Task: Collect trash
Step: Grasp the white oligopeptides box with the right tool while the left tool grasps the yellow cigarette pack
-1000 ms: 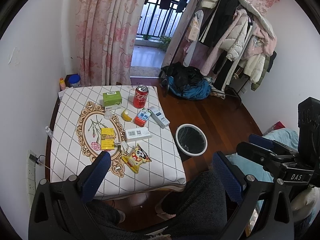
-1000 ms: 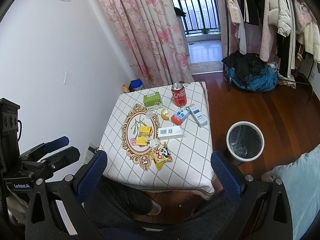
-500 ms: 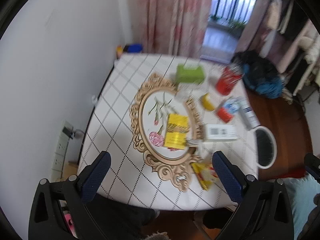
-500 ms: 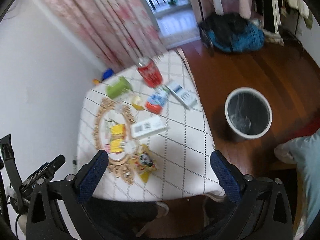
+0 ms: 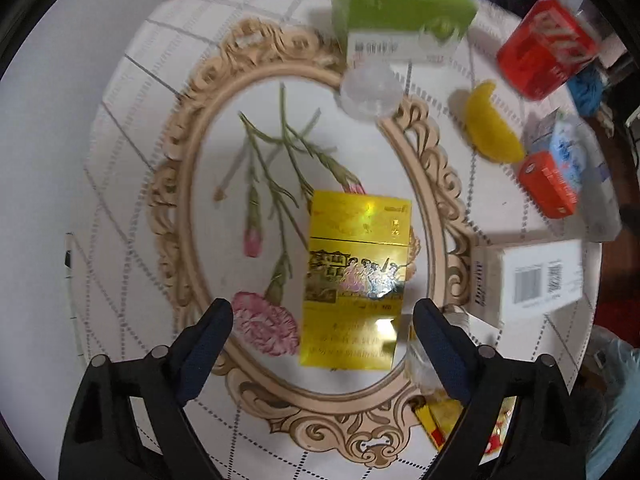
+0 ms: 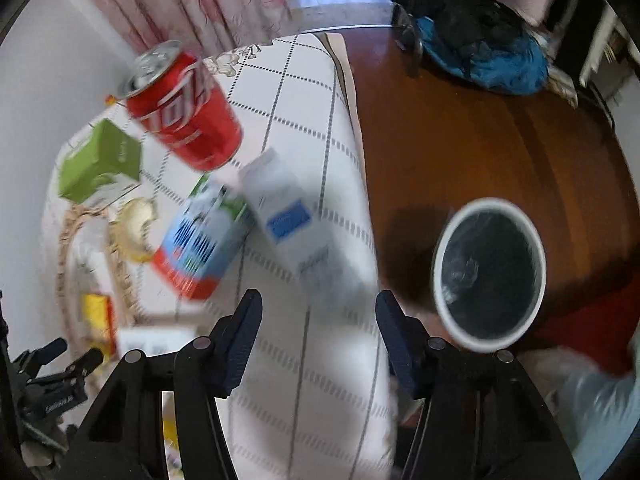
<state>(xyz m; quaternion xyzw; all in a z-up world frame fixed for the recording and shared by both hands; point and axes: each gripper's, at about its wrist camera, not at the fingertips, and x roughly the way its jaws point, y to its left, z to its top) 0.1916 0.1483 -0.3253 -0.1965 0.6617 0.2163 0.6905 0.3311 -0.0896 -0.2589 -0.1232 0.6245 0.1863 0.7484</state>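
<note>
1. Gold-foil yellow box [image 5: 356,280] lies flat on the counter [image 5: 132,128], inside the oval frame printed on its cloth, directly ahead of the left tongs [image 5: 322,320]; its near end sits between the two fingertips, which stand wide apart and hold nothing.
2. Beyond it are a green box [image 5: 400,4], a clear round lid [image 5: 370,92], a yellow fruit peel [image 5: 492,128], a red can [image 5: 548,60] and a white barcode box [image 5: 536,280] to the right.
3. Right tongs [image 6: 318,316] hover over the counter's right edge, spread wide and empty.
4. Ahead of them lie a white-and-blue box [image 6: 280,196] and a blue-and-red carton [image 6: 204,244], both blurred, possibly just beyond the tips.
5. On the wooden floor to the right stands a white-rimmed bin [image 6: 490,272] with a dark liner.
</note>
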